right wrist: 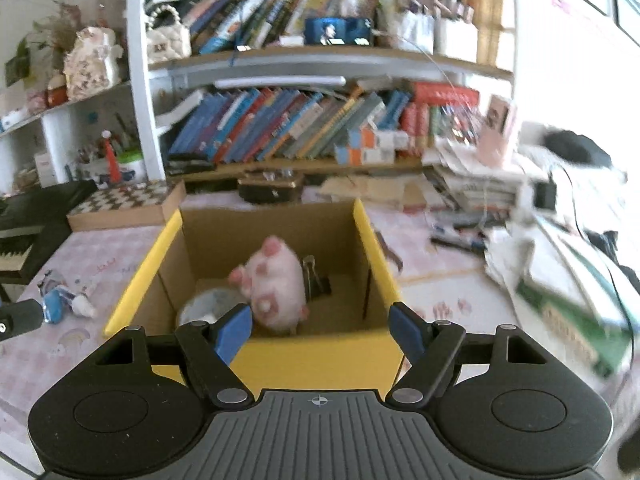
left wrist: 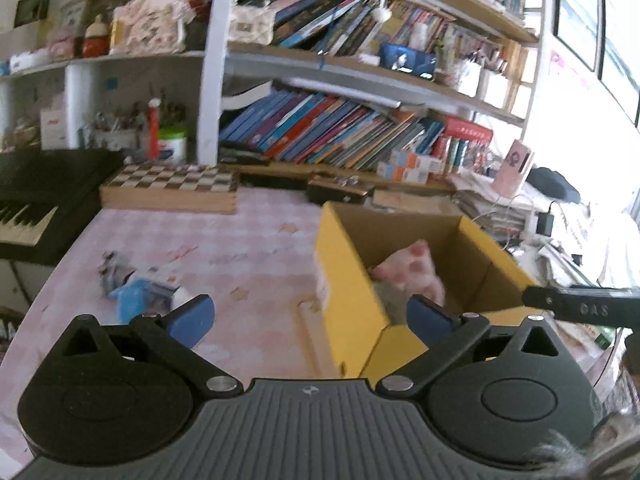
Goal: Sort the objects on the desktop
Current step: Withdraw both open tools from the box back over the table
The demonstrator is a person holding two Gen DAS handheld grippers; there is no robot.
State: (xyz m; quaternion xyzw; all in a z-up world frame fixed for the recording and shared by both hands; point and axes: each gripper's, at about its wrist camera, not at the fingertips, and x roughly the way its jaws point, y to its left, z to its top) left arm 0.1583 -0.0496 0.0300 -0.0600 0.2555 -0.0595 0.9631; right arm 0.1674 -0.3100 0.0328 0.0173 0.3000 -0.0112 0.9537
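A yellow cardboard box (right wrist: 280, 360) sits on the pink checked tablecloth (left wrist: 248, 240), open at the top. Inside lies a pink spotted plush pig (right wrist: 276, 280), w/ a grey round thing (right wrist: 208, 304) to its left & a black binder clip (right wrist: 316, 280) to its right.

The left gripper (left wrist: 310, 316) is wide open, nothing btwn its blue pads; the box's near left corner is just in front. The right gripper (right wrist: 320, 330) is partly open over the box's near wall, holding nothing.

Left of the box lie blue & white packets (left wrist: 136, 292). Far back: a chessboard box (left wrist: 168, 188), a keyboard piano (left wrist: 28, 220) & a full bookshelf (left wrist: 340, 132).
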